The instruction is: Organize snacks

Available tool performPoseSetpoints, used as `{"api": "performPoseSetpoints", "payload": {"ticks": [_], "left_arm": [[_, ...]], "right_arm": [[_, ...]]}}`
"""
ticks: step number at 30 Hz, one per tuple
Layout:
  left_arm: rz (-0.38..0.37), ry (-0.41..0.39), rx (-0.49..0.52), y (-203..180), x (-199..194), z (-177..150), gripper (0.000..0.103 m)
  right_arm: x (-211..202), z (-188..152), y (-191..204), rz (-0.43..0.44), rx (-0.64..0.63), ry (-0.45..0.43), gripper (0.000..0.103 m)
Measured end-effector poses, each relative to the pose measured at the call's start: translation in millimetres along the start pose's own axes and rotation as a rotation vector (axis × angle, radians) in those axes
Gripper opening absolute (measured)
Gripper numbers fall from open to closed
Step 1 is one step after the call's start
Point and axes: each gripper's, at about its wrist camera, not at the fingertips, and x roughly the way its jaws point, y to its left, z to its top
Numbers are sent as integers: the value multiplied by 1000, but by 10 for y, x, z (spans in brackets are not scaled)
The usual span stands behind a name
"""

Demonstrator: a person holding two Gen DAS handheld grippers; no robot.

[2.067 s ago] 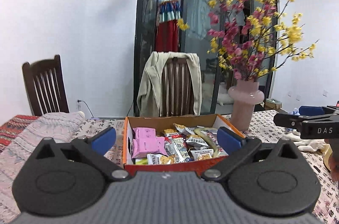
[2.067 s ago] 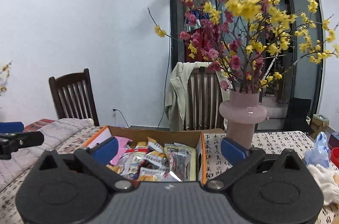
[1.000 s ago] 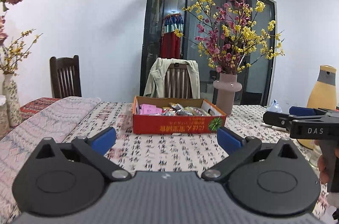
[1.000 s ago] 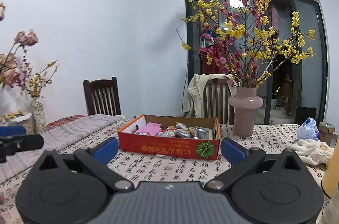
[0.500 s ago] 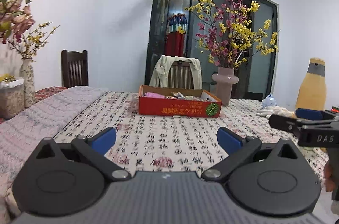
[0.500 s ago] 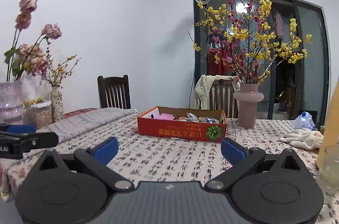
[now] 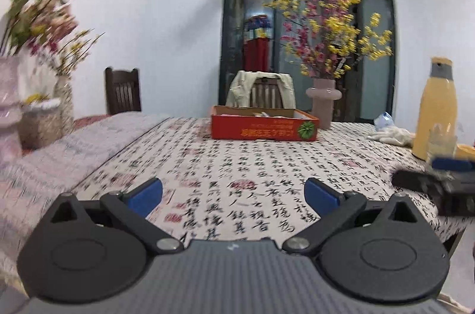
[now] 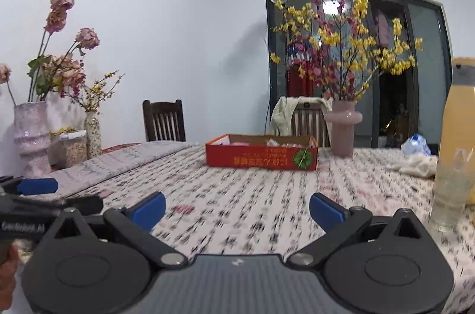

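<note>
Beyond snack box [image 7: 264, 129], pink vase [image 7: 323, 101], perhaps glass [image 8: 451, 195] right

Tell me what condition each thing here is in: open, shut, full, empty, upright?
left gripper: open, empty
right gripper: open, empty
snack box: open-topped, packets inside
pink vase: upright, holding flowering branches
yellow bottle: upright, cap on
drinking glass: upright; contents cannot be told
far chair: pale jacket draped over it
</note>
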Motion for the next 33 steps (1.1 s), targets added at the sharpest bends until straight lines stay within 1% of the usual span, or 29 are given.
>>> {"api": "performPoseSetpoints", "payload": {"ticks": [3, 6, 20, 33], "left_arm": [[19, 2, -26, 48, -5, -7, 103], [9, 22, -5, 6, 33, 2, 103], [5, 29, 27, -27, 48, 7, 103], [3, 33, 30, -32, 61, 7, 103]], "right_arm": [[-85, -130, 25, 2, 8, 44, 103], [-64, -172, 14, 12, 22, 68, 103], [-35, -122, -10, -38, 18, 61, 103], [-27, -122, -21, -44, 29, 56, 103]]}}
